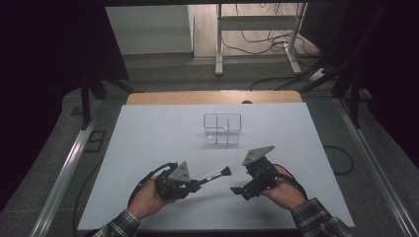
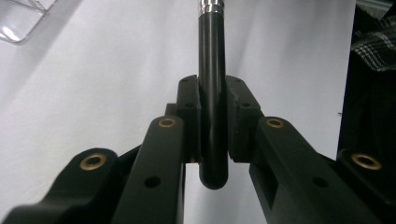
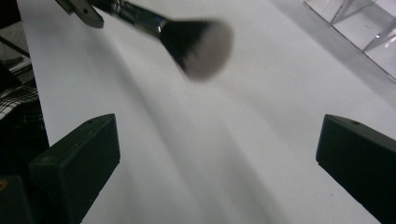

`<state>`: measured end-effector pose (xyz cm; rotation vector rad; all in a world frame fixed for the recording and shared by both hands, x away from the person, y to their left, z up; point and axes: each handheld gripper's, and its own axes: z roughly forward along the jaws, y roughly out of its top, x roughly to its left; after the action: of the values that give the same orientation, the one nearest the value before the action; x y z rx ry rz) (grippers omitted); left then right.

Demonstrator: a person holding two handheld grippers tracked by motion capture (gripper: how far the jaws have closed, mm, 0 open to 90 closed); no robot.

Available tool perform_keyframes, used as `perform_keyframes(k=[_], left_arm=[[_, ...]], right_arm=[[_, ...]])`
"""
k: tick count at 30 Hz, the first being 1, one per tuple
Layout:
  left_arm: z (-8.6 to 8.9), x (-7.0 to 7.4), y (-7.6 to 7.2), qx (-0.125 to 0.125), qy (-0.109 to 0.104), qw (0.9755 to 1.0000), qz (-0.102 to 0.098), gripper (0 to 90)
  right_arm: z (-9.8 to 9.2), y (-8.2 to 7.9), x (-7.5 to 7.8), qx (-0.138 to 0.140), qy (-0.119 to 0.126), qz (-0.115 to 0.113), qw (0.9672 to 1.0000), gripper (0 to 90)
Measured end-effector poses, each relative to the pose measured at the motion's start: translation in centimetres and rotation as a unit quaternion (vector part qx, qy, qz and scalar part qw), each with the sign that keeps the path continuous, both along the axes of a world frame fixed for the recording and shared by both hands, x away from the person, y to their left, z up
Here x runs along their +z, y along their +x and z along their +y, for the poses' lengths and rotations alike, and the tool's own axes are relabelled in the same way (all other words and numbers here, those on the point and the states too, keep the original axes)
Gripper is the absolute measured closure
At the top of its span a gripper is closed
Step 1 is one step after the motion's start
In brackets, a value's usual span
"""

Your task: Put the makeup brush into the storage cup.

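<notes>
I have the makeup brush clamped by its black handle in my left gripper, lifted off the white desk near its front edge. In the left gripper view the handle runs straight up between the two pads, which press on it from both sides, with the rounded butt end poking out behind them and the silver ferrule at the top. The bristle head points toward my right gripper, with a clear gap between them. In the right gripper view the brush head hangs blurred ahead and above, and that gripper's jaws stand wide apart with nothing between them but bare desk. Farther back, toward the middle of the desk, sits a clear plastic organizer with divided compartments, well apart from both grippers.
</notes>
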<state>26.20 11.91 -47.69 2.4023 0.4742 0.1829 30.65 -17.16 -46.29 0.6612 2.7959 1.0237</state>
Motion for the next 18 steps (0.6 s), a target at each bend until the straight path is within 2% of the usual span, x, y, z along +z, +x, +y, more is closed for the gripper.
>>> perform_keyframes(k=[5,11,18], left_arm=[[0.5,0.3,-0.1,0.01,-0.017,0.9998,0.002,78.3],[0.9,0.6,-0.2,0.016,-0.023,0.9996,0.0,78.2],[1.1,0.8,-0.3,0.03,-0.053,0.9981,0.004,78.3]], right_arm=[[-0.8,-0.5,-0.4,-0.007,0.01,0.0,0.9999,0.1],[-1.4,-0.9,-0.9,-0.011,0.007,0.004,0.9999,0.1],[-1.7,-1.2,-0.9,-0.014,0.013,0.002,0.9998,0.1]])
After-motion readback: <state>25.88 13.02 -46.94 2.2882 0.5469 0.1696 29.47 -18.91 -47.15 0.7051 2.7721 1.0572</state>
